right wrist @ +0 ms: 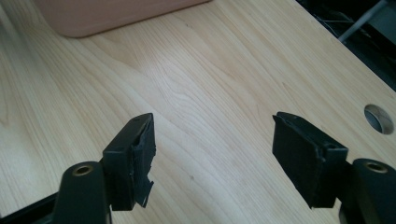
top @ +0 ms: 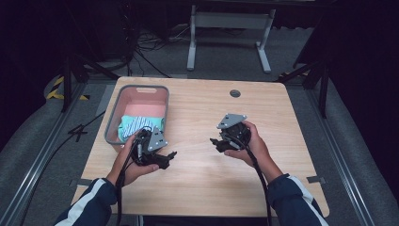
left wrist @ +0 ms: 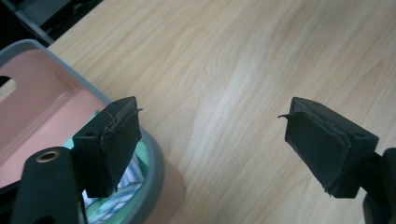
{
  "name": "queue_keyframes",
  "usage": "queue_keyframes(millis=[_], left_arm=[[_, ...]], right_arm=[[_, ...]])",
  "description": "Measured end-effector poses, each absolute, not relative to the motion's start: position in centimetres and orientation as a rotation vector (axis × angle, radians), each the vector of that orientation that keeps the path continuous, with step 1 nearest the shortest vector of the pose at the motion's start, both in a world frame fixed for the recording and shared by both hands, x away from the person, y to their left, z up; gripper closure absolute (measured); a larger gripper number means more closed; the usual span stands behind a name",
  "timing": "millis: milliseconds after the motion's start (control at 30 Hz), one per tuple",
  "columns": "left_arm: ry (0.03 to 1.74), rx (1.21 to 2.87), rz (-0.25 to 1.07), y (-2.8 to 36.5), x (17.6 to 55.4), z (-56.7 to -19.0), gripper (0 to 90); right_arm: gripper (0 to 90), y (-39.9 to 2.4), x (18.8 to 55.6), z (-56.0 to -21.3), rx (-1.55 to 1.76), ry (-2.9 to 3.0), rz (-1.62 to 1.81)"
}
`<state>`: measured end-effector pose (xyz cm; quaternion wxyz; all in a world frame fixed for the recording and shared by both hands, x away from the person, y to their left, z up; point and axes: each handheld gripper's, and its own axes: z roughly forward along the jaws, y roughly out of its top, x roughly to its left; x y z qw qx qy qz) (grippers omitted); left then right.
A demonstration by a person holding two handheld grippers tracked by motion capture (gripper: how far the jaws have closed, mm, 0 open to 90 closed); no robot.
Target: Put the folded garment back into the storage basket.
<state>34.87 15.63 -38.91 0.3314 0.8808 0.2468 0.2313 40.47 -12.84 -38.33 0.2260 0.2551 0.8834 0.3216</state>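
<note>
On the bare wooden desk (top: 207, 179), folded cloth (top: 136, 126) already lies in the pink bin (top: 162, 101); left tongs (top: 170, 155) and right tongs (top: 215, 142) spread, empty

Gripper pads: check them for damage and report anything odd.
The left gripper has frayed pads with loose threads and a lifted edge. The right gripper has a torn, ragged pad on one jaw. Both are open and hold nothing.
</note>
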Motion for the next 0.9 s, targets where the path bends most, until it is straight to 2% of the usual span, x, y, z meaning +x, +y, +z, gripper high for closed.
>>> queue_keyframes(millis=[400,900], left_arm=[[0.587,2.345,0.558,14.1,34.4,-41.1,20.1],[0.549,2.404,0.506,13.4,34.5,-43.5,19.1]], right_arm=[[29.2,-16.2,38.3,-39.3,0.715,2.413,0.840],[28.7,-20.9,36.0,-42.2,0.808,2.384,0.858]])
